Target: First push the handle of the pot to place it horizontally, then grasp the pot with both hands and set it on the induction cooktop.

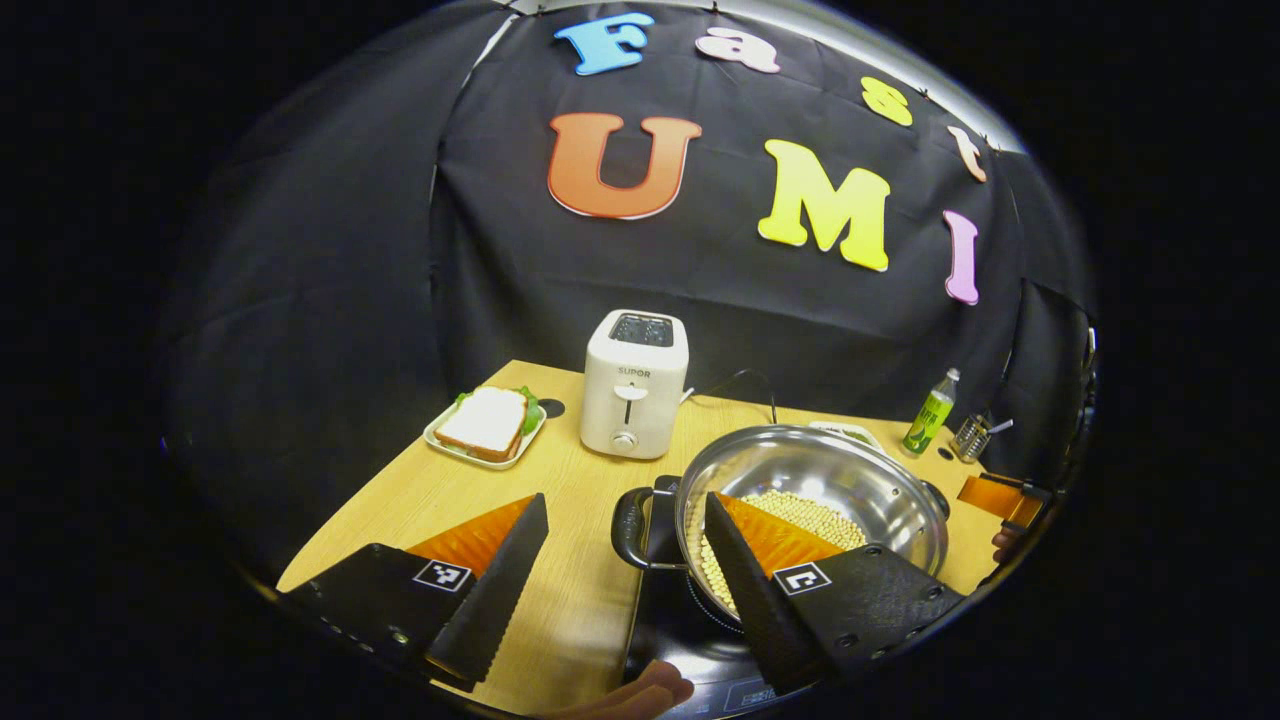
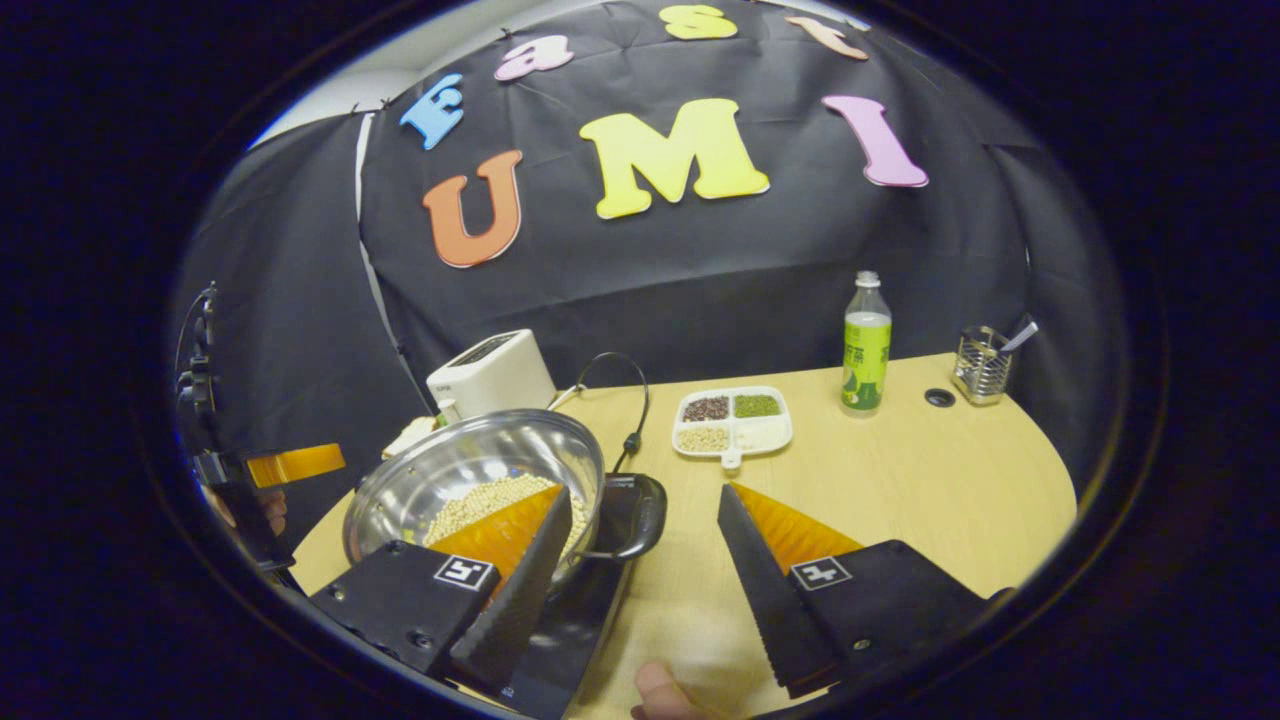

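— Where are we in the job?

— Late, by my reading. The pot sits on the dark glass cooktop at the near edge of the tabletop, its two black side handles pointing out left and right, so the handle-turning looks done and the setting-down as well.

— And your grippers?

— My left gripper is spread wide. One finger stands over the pot's rim, in front of the beans; the other hangs above bare wood, and the pot's left handle lies in the gap between them with nothing pressing on it. My right gripper is spread too, with the right handle between its fingers and untouched (one finger overlaps the bowl in the right gripper view, but I can't tell whether it touches).

— So what's next?

— I'd judge it's drawing both grippers straight outward, clear of the handles, without nudging the pot off the glass.

— How does the pot look?

— A wide, shallow steel bowl, polished, mirror-bright inside, with a layer of pale beans across the bottom. It appears level. A white toaster stands behind it, a sandwich plate to the left.
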`<state>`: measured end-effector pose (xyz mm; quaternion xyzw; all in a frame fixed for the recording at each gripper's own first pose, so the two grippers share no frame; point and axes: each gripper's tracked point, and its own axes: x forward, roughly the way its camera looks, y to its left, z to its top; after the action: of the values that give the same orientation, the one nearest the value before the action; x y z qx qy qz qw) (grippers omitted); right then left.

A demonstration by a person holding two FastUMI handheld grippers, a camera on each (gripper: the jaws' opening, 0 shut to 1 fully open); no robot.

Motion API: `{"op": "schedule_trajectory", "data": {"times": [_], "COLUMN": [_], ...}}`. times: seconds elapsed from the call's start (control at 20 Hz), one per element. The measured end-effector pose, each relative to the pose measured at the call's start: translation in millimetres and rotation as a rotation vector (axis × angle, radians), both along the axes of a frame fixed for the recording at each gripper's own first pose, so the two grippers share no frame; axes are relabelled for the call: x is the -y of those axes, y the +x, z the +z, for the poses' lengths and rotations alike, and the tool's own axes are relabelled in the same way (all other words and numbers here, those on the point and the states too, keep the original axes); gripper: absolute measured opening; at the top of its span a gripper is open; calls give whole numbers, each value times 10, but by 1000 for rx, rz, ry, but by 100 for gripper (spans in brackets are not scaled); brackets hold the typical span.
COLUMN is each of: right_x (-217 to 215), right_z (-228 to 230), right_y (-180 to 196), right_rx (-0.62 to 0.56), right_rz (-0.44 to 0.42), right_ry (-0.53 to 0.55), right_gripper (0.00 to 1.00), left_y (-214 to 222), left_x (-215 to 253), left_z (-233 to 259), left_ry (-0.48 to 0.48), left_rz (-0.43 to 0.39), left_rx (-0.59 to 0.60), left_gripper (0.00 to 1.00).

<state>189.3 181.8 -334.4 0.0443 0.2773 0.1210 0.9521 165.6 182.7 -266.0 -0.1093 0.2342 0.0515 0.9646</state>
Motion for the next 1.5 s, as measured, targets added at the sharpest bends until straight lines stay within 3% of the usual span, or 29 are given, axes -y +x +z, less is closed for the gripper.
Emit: {"op": "schedule_trajectory", "data": {"times": [0.05,0.1,0.4,0.7,1.0,1.15,1.35,1.5], "right_x": [41,91,268,594,1152,1435,1789,1958], "right_z": [47,127,622,1111,1773,2142,2501,2711], "right_y": [-72,-138,-617,-1119,-1580,-1816,-1986,-2120], "right_rx": [13,37,167,290,426,486,535,581], "right_rz": [1,-4,6,-27,-130,-173,-199,-222], "right_ry": [-4,-7,-21,-48,-12,5,-52,-92], "right_gripper": [92,92,98,97,97,97,96,98], "left_y": [-73,-145,-488,-961,-1399,-1526,-1686,-1789], "left_x": [35,22,186,560,992,1099,1332,1277], "left_z": [64,121,676,1214,1679,1918,2175,2251], "left_ry": [-9,-4,-14,67,106,172,189,219], "left_rz": [2,15,34,12,-16,-9,-10,40], "left_rx": [18,38,180,307,388,411,433,453], "left_gripper": [80,94,93,93,93,93,93,94]}}
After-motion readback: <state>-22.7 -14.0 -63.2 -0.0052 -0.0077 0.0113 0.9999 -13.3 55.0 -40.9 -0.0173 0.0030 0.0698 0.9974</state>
